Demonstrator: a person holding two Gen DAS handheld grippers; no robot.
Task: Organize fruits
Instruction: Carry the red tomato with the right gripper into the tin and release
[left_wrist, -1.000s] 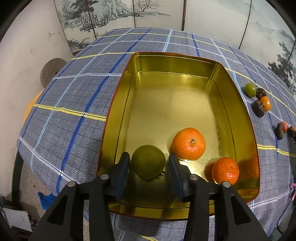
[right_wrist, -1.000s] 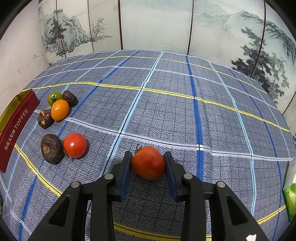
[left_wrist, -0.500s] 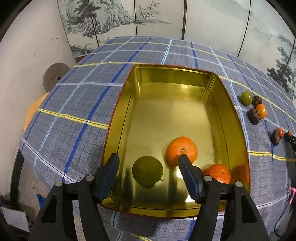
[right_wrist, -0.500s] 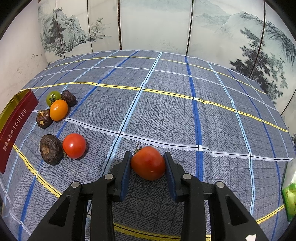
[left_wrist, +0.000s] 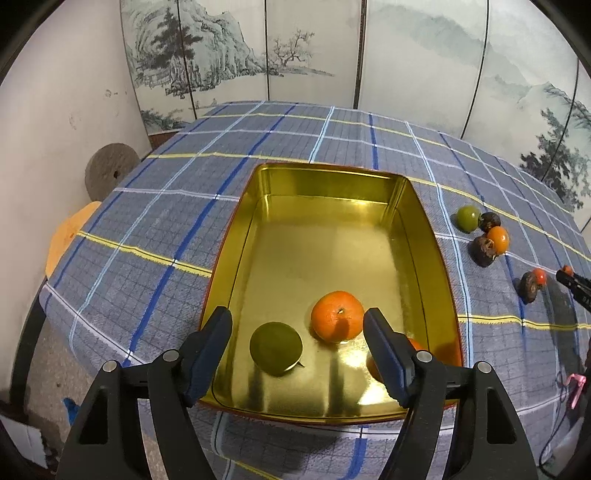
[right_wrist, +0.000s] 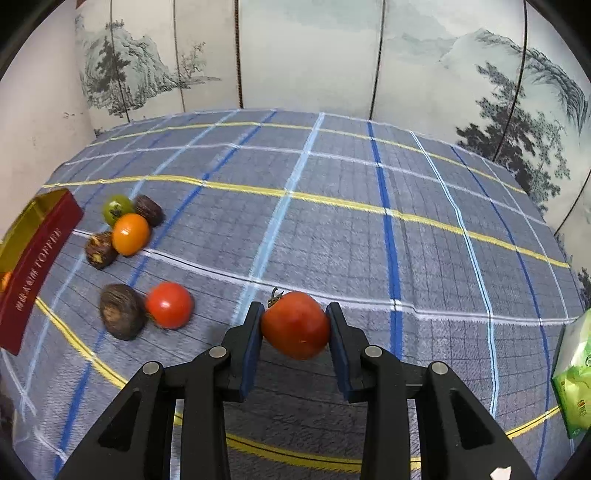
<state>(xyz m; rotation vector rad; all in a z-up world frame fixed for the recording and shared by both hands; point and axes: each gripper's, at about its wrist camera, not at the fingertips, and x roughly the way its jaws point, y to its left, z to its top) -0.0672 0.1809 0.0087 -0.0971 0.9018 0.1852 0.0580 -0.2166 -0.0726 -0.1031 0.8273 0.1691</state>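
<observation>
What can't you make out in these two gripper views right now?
- Second orange, left wrist view: mostly hidden behind the left gripper.
- Tin, right wrist view: cut off by the left edge.
- Green packet, right wrist view: cut off at right, print unreadable.
- Right gripper, left wrist view: only its tips show.

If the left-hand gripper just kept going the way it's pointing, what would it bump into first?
Probably the gold floor of the tin, between the green fruit and the orange. The left gripper has just been opening, with nothing touching its pads. Depth is hard to judge, so a finger might clip either fruit.
</observation>
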